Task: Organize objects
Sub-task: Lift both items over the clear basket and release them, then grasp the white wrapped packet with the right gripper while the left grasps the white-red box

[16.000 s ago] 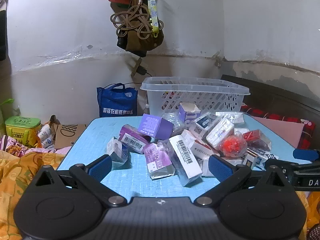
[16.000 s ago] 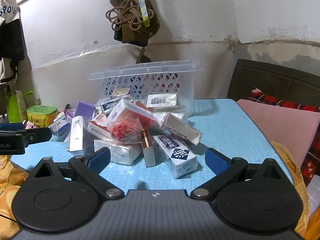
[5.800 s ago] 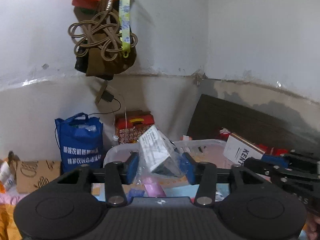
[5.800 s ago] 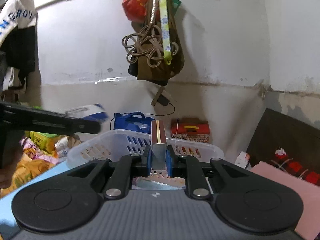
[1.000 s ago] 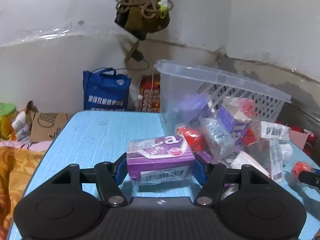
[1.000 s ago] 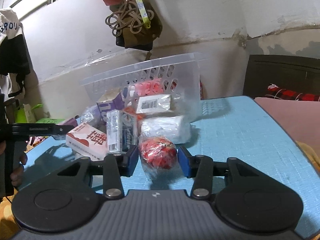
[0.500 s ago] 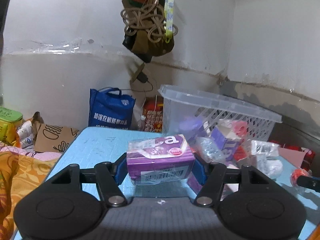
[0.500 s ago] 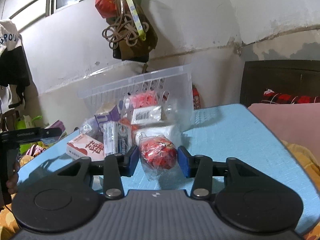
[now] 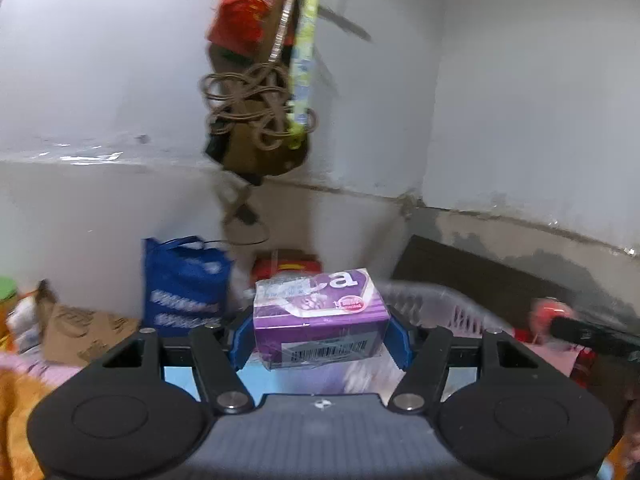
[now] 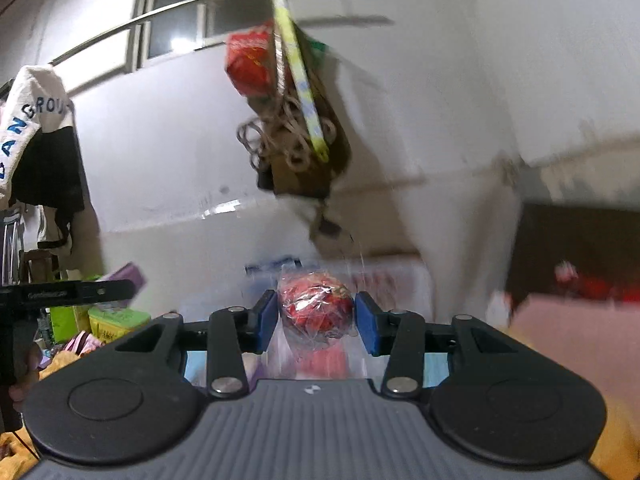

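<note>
My left gripper (image 9: 320,338) is shut on a purple box (image 9: 320,316) wrapped in clear film, held up in the air in front of the rim of the clear plastic basket (image 9: 436,300). My right gripper (image 10: 316,318) is shut on a red packet (image 10: 318,306) in clear wrap, also raised, with the blurred basket (image 10: 384,280) just behind it. The right gripper with the red packet shows at the right edge of the left wrist view (image 9: 580,330). The left gripper shows at the left of the right wrist view (image 10: 68,290). The pile on the table is hidden below both views.
A bundle of bags and cord (image 9: 260,120) hangs on the wall above the basket. A blue bag (image 9: 184,280) and a red box (image 9: 288,266) stand behind the table. A dark headboard (image 9: 480,276) is at the right. A green tin (image 10: 116,320) sits at the left.
Both grippers have risen and tilted upward with their loads. The table top and the pile have dropped out of view, and both views are blurred by the motion.
</note>
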Demonstrator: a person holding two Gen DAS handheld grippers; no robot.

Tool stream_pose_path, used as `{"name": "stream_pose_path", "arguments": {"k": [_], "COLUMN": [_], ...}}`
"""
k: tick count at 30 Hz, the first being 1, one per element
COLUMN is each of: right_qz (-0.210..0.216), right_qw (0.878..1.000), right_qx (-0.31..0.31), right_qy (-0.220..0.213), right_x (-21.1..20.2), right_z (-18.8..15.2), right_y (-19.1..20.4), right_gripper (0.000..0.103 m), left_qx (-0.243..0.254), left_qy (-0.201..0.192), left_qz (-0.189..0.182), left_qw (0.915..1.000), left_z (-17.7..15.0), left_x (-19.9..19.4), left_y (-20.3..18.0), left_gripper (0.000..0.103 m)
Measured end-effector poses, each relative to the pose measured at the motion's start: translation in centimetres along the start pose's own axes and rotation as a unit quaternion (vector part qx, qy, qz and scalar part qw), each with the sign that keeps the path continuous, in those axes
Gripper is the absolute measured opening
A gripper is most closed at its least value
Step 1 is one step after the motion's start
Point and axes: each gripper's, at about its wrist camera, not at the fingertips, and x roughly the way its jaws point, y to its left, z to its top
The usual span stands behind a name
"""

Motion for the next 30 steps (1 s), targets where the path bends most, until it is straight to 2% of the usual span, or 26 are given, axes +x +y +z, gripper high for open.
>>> {"name": "stream_pose_path", "arguments": {"k": [4,6,8,9,11,12,13,14,17,19,21,23,25,27,30], "right_qz": [-0.007,-0.006,-0.012,-0.012,-0.024,-0.04,-0.045,-0.039,-0.034,-0.037,-0.02,0.012,0.024,0.031,0.04], "right_qw": [0.999,0.997,0.996,0.996,0.994,0.994,0.995,0.996,0.997,0.997,0.995,0.991,0.99,0.989,0.99], "right_qx": [-0.034,-0.05,-0.066,-0.069,-0.074,-0.071,-0.066,-0.057,-0.014,0.021,0.059,0.092,0.092,0.087,0.058], "right_qy": [0.04,0.054,0.063,0.061,0.081,0.072,0.062,0.062,0.068,0.071,0.084,0.098,0.106,0.119,0.122], "right_x": [7.4,9.5,10.7,11.2,11.7,11.4,10.8,10.0,6.4,3.3,0.6,-1.4,-2.6,-2.7,-2.1], "right_z": [3.2,3.0,2.6,2.3,1.9,1.7,1.5,1.3,-0.4,-3.3,-6.4,-9.7,-12.3,-13.8,-14.5], "right_y": [0.1,0.1,0.3,0.4,0.3,0.3,0.1,-0.1,-0.5,-0.5,-0.4,0.3,1.9,3.2,4.8], "right_gripper": [0.046,0.046,0.05,0.07,0.096,0.098,0.099,0.102,0.103,0.103,0.103,0.103,0.103,0.095,0.085], "left_qx": [0.003,0.01,0.025,0.028,0.028,0.028,0.027,0.029,0.031,0.03,0.022,0.003,0.005,0.015,0.008], "left_qy": [0.059,0.064,0.072,0.08,0.102,0.111,0.113,0.099,0.048,0.042,0.047,0.061,0.068,0.062,0.067], "left_qz": [-0.013,-0.003,-0.001,0.0,0.01,0.014,0.016,0.013,0.002,-0.01,-0.023,-0.026,-0.025,-0.005,-0.012], "left_qw": [0.9982,0.9979,0.9971,0.9964,0.9944,0.9933,0.9931,0.9946,0.9983,0.9986,0.9984,0.9978,0.9974,0.9979,0.9977], "left_z": [3.3,3.5,3.3,3.0,2.4,2.0,1.8,1.5,-0.3,-2.9,-6.3,-9.3,-11.2,-12.3,-12.8], "left_x": [6.9,8.8,10.6,11.5,13.1,13.3,13.0,11.7,5.7,2.2,-0.4,-1.7,-2.3,-2.8,-3.3], "left_y": [-1.4,-1.9,-2.5,-2.6,-2.6,-2.5,-2.5,-2.5,-2.6,-2.7,-2.7,-2.6,-2.6,-2.6,-2.1], "left_gripper": [0.067,0.068,0.076,0.089,0.09,0.089,0.085,0.084,0.088,0.09,0.09,0.09,0.087,0.087,0.086]}}
